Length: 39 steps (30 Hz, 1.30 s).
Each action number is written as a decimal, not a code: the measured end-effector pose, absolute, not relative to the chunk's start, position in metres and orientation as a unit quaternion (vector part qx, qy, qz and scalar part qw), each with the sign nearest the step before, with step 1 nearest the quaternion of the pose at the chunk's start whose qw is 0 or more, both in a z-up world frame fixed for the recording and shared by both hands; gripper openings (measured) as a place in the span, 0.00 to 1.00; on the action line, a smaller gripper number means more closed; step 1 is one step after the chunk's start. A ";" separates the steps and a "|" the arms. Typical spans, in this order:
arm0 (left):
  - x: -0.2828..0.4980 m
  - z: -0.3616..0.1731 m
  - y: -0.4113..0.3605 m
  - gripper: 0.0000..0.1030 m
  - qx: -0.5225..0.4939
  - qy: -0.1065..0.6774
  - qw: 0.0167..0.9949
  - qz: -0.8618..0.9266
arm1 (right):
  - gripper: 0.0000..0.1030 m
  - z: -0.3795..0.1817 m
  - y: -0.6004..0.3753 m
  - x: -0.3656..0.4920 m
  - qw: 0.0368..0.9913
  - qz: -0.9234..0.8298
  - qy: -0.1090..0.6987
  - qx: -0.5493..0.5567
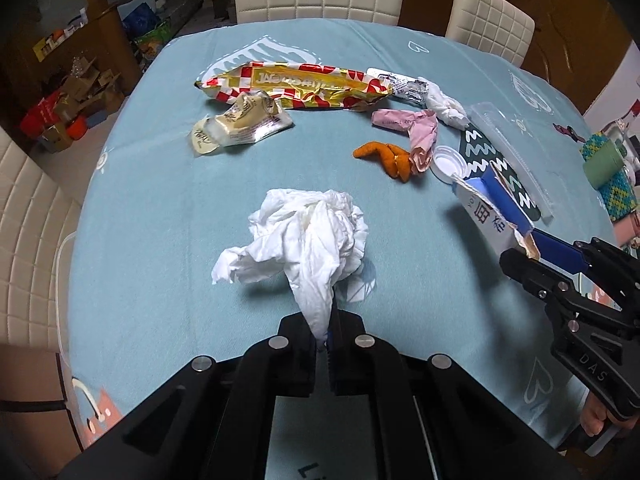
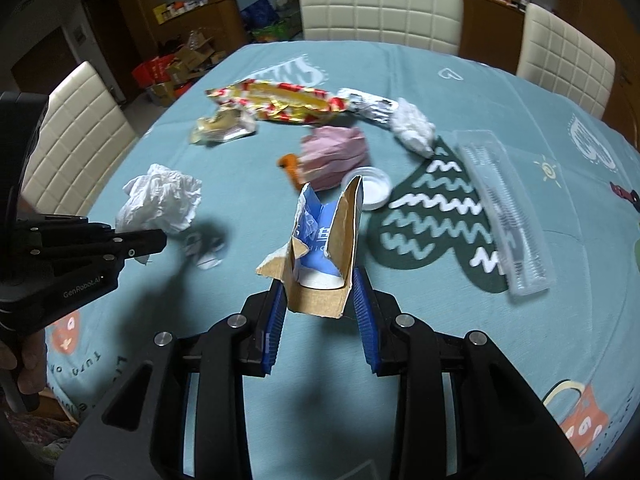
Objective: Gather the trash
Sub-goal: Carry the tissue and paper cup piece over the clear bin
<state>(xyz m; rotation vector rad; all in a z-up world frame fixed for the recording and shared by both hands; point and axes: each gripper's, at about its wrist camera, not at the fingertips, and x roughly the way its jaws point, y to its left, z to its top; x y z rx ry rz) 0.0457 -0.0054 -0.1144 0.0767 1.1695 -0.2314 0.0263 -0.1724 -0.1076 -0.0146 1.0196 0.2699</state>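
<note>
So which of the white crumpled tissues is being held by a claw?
The big crumpled tissue, pinched in the left claw. The smaller white wad lies untouched beside the foil blister pack.

Crumpled tissue (image 1: 308,236) at the left gripper (image 1: 323,322), left of torn carton (image 2: 320,240); behind both, snack wrapper (image 1: 296,84), bottle cap (image 1: 449,161).
</note>
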 end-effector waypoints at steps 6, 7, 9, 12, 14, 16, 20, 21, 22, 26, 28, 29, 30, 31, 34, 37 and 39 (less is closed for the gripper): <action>0.031 -0.108 0.014 0.04 0.031 0.545 0.833 -0.093 | 0.34 -0.105 -0.149 0.017 0.861 0.153 0.485 -0.017; 0.028 -0.108 0.018 0.04 0.028 0.544 0.834 -0.089 | 0.34 -0.104 -0.144 0.016 0.860 0.158 0.484 -0.021; 0.023 -0.107 0.027 0.04 0.025 0.543 0.836 -0.083 | 0.34 -0.102 -0.135 0.014 0.859 0.166 0.483 -0.024; 0.017 -0.105 0.038 0.04 0.022 0.541 0.838 -0.074 | 0.34 -0.099 -0.119 0.010 0.857 0.182 0.481 -0.032; 0.013 -0.105 0.047 0.04 0.018 0.540 0.839 -0.067 | 0.34 -0.099 -0.108 0.009 0.854 0.194 0.481 -0.037; 0.010 -0.104 0.056 0.04 0.013 0.539 0.840 -0.060 | 0.34 -0.100 -0.098 0.008 0.851 0.204 0.483 -0.042; 0.004 -0.104 0.073 0.04 0.005 0.538 0.842 -0.046 | 0.34 -0.100 -0.077 0.007 0.845 0.223 0.483 -0.053; 0.003 -0.104 0.078 0.04 0.003 0.538 0.842 -0.043 | 0.34 -0.099 -0.070 0.007 0.843 0.229 0.483 -0.056; 0.002 -0.104 0.083 0.04 0.000 0.538 0.842 -0.038 | 0.34 -0.099 -0.066 0.007 0.842 0.233 0.483 -0.058; 0.000 -0.103 0.102 0.04 -0.012 0.537 0.843 -0.024 | 0.34 -0.097 -0.045 0.009 0.838 0.253 0.479 -0.070; -0.001 -0.103 0.111 0.04 -0.016 0.536 0.844 -0.016 | 0.34 -0.095 -0.035 0.010 0.836 0.261 0.476 -0.075; -0.001 -0.102 0.115 0.04 -0.018 0.534 0.845 -0.011 | 0.34 -0.095 -0.030 0.010 0.835 0.266 0.475 -0.077; -0.002 -0.101 0.119 0.04 -0.020 0.533 0.846 -0.007 | 0.34 -0.094 -0.026 0.011 0.834 0.269 0.475 -0.079; -0.002 -0.101 0.125 0.04 -0.022 0.532 0.847 -0.002 | 0.34 -0.094 -0.019 0.012 0.833 0.276 0.473 -0.083; -0.001 -0.100 0.140 0.04 -0.030 0.529 0.848 0.009 | 0.34 -0.094 -0.003 0.015 0.829 0.288 0.471 -0.091; -0.001 -0.100 0.156 0.04 -0.038 0.528 0.848 0.020 | 0.34 -0.094 0.012 0.018 0.825 0.298 0.470 -0.097; -0.001 -0.101 0.165 0.04 -0.043 0.529 0.847 0.026 | 0.34 -0.095 0.025 0.022 0.822 0.306 0.470 -0.102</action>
